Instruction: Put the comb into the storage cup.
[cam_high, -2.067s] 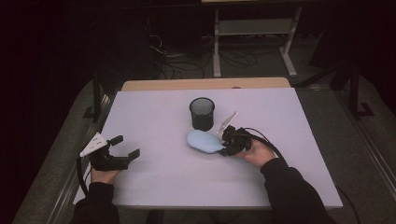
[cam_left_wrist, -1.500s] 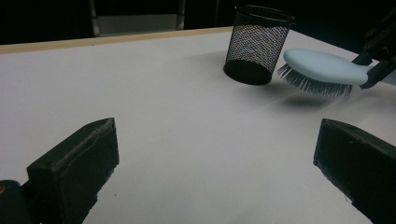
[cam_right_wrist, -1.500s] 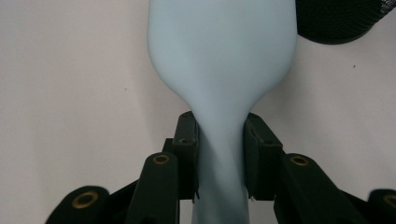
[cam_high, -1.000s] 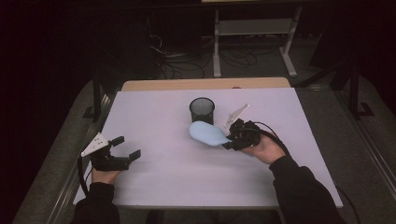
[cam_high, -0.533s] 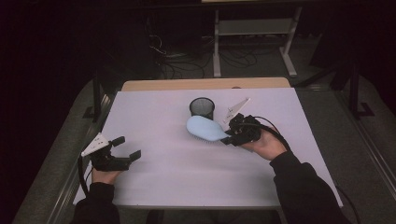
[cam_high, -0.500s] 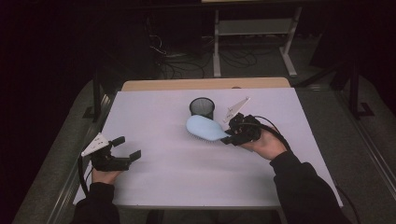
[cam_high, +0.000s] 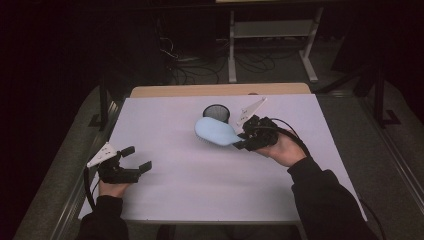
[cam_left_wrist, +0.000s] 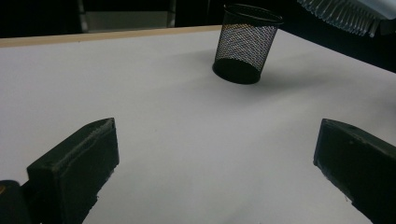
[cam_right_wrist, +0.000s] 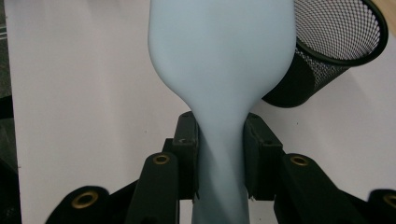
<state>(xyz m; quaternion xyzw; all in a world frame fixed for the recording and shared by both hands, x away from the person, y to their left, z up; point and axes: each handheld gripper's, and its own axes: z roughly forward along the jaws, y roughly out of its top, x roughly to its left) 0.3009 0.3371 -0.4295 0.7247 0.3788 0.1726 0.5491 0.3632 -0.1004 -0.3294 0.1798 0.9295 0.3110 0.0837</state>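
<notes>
A: Your right tongs (cam_right_wrist: 219, 156) are pinching the narrow handle of the pale blue hairbrush (cam_high: 216, 131), one jaw on each flank of the neck, just where it starts to widen into the head. Your left tongs (cam_high: 131, 159) are spread wide and hold nothing, parked near the surface's 8 o'clock corner.

B: And where does the brush sit relative to the cup?

A: It is lifted off the white surface (cam_high: 190, 170), head pointing toward 10 o'clock from your right hand (cam_high: 280, 150). The black mesh cup (cam_high: 216, 113) stands upright just behind the head, at about 12 o'clock from it. In the left gripper view you can see the bristles (cam_left_wrist: 345, 16) facing down, hanging in the air above and to the side of the cup (cam_left_wrist: 245, 44).

B: How will it handle?

A: I judge it light, stiff plastic with a smooth, glossy skin, so it may slip or swivel between flat jaws. The head is the heavier end and hangs well out from your grip, so expect it to want to droop or twist. The tapered neck is the sensible hold; squeeze firmly there. Should you drop it handle-first into the cup, you would need to regrip at the head.
</notes>
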